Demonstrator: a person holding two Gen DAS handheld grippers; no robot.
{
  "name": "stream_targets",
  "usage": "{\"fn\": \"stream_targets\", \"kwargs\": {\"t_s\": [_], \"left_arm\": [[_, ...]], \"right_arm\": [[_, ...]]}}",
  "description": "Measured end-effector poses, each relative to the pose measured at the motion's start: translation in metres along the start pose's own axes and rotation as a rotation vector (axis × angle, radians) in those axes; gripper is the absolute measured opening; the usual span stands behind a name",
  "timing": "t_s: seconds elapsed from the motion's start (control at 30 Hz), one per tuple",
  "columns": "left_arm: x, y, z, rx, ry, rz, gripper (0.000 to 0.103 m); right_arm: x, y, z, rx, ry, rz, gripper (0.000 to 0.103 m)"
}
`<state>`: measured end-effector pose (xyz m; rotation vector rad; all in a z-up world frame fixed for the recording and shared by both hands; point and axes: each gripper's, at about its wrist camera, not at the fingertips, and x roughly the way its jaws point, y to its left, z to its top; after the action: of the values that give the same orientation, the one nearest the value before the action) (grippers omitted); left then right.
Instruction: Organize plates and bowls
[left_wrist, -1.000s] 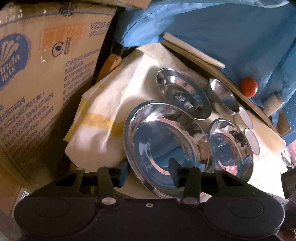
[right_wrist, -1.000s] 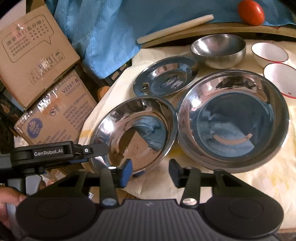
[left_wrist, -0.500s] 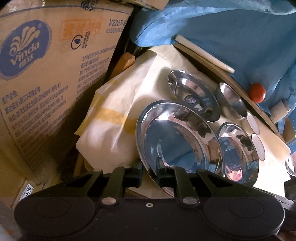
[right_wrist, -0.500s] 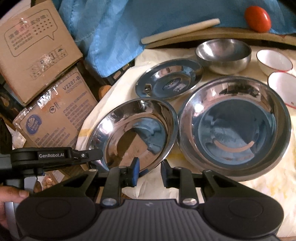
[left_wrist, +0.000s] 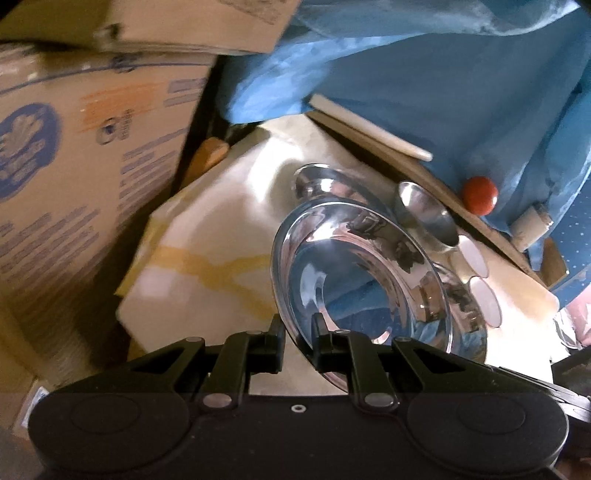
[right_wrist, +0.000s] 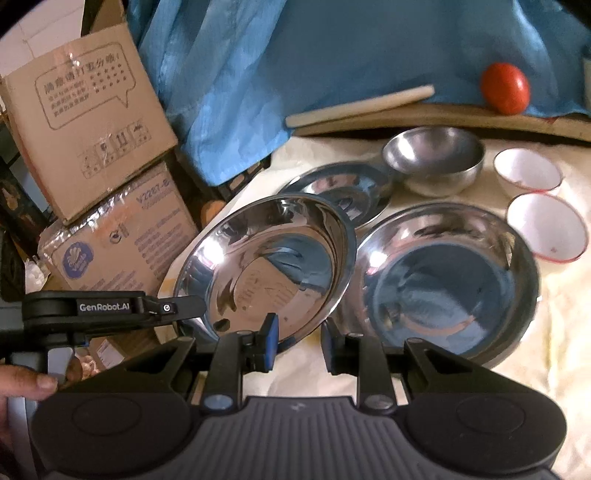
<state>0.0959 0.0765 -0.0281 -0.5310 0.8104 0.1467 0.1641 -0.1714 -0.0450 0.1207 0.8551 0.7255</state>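
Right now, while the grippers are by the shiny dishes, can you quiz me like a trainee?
1. How many small white red-rimmed bowls stand on the cream cloth?
2. True or false: the round red tomato lies inside the deep grey steel bowl.
3. The left gripper is clamped on: A the tilted shiny steel plate, at its rim; B the steel bowl; C a white bowl.
Key: 1 two. 2 false; it rests against the blue cloth. 3 A; its jaws have just been closing on that rim.
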Motion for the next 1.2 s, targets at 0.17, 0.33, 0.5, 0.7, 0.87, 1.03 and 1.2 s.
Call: {"fn": "stream_targets", "kwargs": {"t_s": [0.17,0.33,0.5,0.7,0.87,1.03,1.2], "left_arm": [[0.014,-0.023,0.004,0.041,0.009,-0.041,0.015],[0.034,-0.050,0.005,0.083,0.043,-0.082,0.015],[0.053,-0.075,0.004,0.115,0.091,-0.097,0.015],[0.070,-0.095,0.003,0.146,0.134,-0.091,0.015],[0.075,-0.102,0.004,0.170,0.172,-0.049,0.016],[0.080,-0.107,0.002,0.163,0.218,-0.002,0.016],[0.082,-0.110,0.001,0.156,0.227,0.031,0.017]], "right_arm": [[-0.012,-0.018,0.003,0.033,-0.025,-0.041,0.028],[-0.024,-0.042,0.003,0.081,-0.035,-0.087,0.028],[-0.033,-0.066,0.000,0.149,-0.016,-0.109,0.028],[-0.036,-0.080,-0.001,0.173,0.007,-0.125,0.028],[-0.036,-0.086,0.000,0.171,0.047,-0.109,0.028],[-0.032,-0.091,0.003,0.164,0.096,-0.091,0.028],[-0.031,-0.093,0.007,0.143,0.123,-0.073,0.029]]}}
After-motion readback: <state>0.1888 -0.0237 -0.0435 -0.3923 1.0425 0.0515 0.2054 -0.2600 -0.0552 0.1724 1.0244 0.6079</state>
